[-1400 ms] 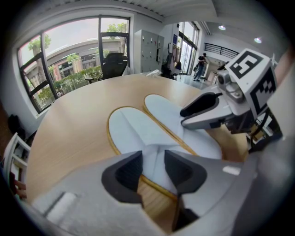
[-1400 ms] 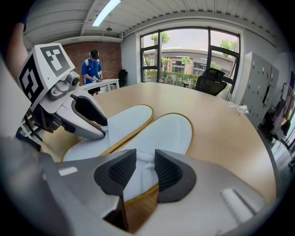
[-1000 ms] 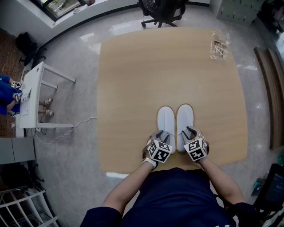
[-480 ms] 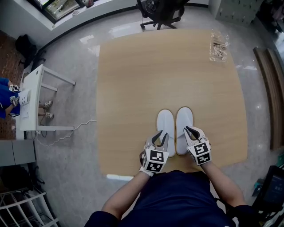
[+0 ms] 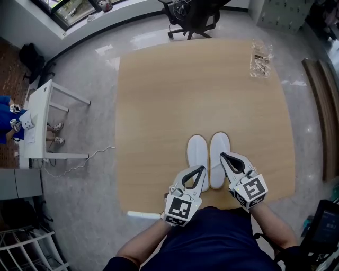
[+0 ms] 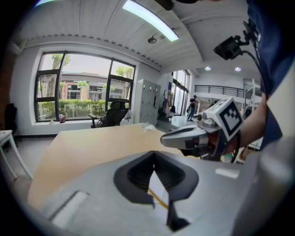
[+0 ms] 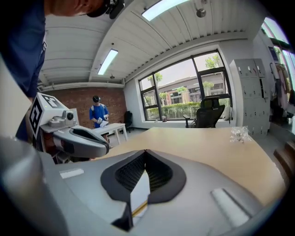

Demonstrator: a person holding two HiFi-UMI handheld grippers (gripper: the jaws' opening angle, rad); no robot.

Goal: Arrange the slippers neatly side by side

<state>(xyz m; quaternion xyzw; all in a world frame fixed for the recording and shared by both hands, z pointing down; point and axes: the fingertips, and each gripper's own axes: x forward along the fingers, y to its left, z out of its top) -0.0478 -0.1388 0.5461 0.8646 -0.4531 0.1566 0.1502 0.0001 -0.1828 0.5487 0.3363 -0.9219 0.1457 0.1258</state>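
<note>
Two white slippers lie side by side, toes pointing away, near the front edge of the wooden table (image 5: 201,90): the left slipper (image 5: 196,153) and the right slipper (image 5: 220,148). My left gripper (image 5: 202,169) hovers over the left slipper's heel, shut with nothing held. My right gripper (image 5: 222,155) hovers over the right slipper's heel, also shut and empty. In the left gripper view the jaws (image 6: 154,154) meet at the tips, with white slipper below and the right gripper (image 6: 191,137) beside it. The right gripper view shows its own shut tips (image 7: 145,152).
A clear plastic bag (image 5: 260,57) lies at the table's far right corner. A black office chair (image 5: 193,16) stands beyond the far edge. A small white table (image 5: 37,116) and a person in blue (image 5: 6,114) are at the left.
Both grippers have drawn back toward the person and up from the slipper heels, and their jaws have gone from open to shut. The slippers have not moved.
</note>
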